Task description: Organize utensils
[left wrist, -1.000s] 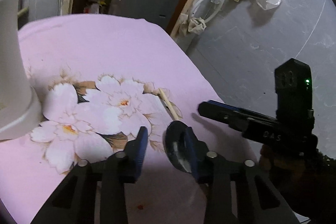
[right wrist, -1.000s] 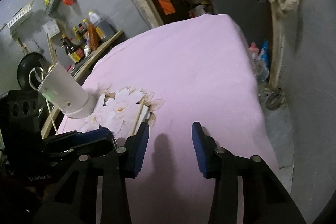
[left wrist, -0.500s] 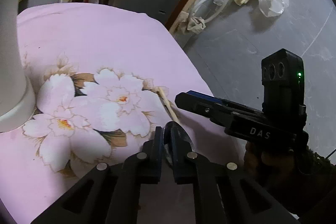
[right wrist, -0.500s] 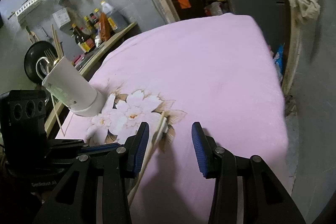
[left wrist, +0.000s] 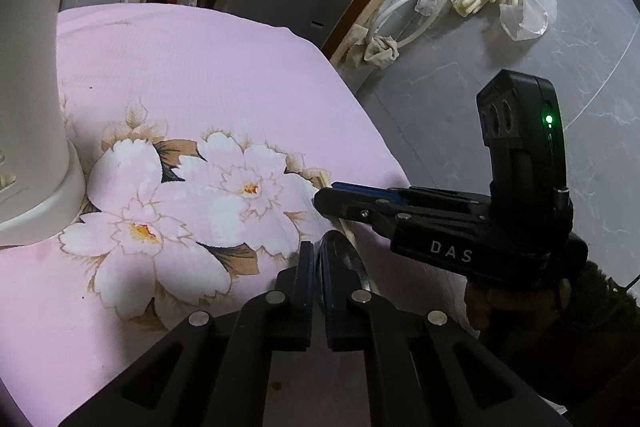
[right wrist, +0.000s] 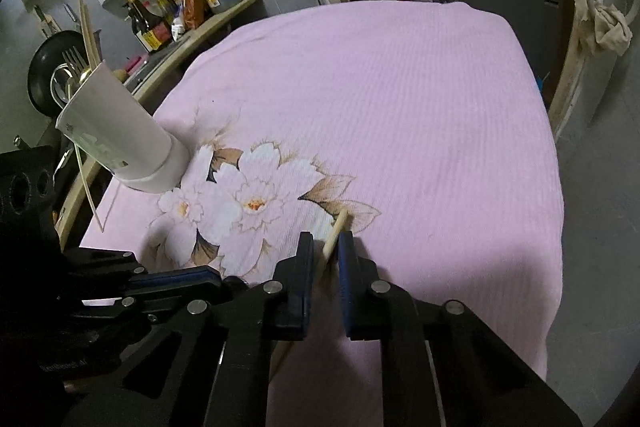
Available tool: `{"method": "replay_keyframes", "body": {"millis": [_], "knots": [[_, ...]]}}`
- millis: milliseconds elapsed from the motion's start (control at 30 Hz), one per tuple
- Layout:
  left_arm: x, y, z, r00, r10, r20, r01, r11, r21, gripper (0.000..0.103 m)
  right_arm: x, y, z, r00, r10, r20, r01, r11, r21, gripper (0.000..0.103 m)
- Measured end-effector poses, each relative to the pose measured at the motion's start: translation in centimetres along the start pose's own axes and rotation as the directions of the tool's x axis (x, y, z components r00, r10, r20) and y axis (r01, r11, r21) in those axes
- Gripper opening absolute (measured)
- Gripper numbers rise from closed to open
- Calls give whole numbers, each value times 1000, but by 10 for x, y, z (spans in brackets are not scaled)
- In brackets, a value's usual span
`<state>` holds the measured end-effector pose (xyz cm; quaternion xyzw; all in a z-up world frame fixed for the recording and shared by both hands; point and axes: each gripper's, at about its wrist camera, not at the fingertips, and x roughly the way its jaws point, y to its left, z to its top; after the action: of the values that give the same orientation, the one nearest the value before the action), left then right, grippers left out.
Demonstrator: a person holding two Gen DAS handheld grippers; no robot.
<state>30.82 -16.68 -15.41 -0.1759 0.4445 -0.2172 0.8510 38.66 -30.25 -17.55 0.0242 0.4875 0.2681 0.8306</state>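
Note:
My left gripper is shut on the rim of a dark spoon bowl low over the pink flowered cloth. The spoon's wooden handle lies between the fingers of my right gripper, whose jaws stand narrowly apart around it; contact is unclear. In the left wrist view the right gripper reaches in from the right over the handle. A white utensil cup holding forks and chopsticks stands at the left, also in the left wrist view.
The cloth-covered table ends at its right edge above a grey floor. A shelf with sauce bottles and a dark pan stands behind the cup. A loose chopstick leans beside the cup.
My left gripper closed on the spoon bowl. My right gripper moved forward and left over the handle and narrowed its jaws around it.

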Motion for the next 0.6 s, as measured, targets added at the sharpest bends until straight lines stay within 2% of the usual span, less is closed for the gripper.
{"method": "replay_keyframes", "body": {"millis": [200, 333, 500, 600], "knots": [[2, 3, 1, 999, -36, -8, 36, 999, -9, 5, -16, -8, -10, 999, -21, 30, 20, 999, 29, 4], [8, 2, 4, 998, -44, -33, 45, 999, 16, 6, -28, -16, -22, 997, -59, 54, 55, 996, 66, 4], [15, 2, 8, 996, -71, -59, 74, 996, 44, 12, -33, -25, -34, 997, -68, 47, 63, 993, 96, 4], [18, 1, 11, 995, -67, -78, 73, 994, 76, 13, -30, -26, -37, 997, -65, 30, 61, 992, 111, 4]]}}
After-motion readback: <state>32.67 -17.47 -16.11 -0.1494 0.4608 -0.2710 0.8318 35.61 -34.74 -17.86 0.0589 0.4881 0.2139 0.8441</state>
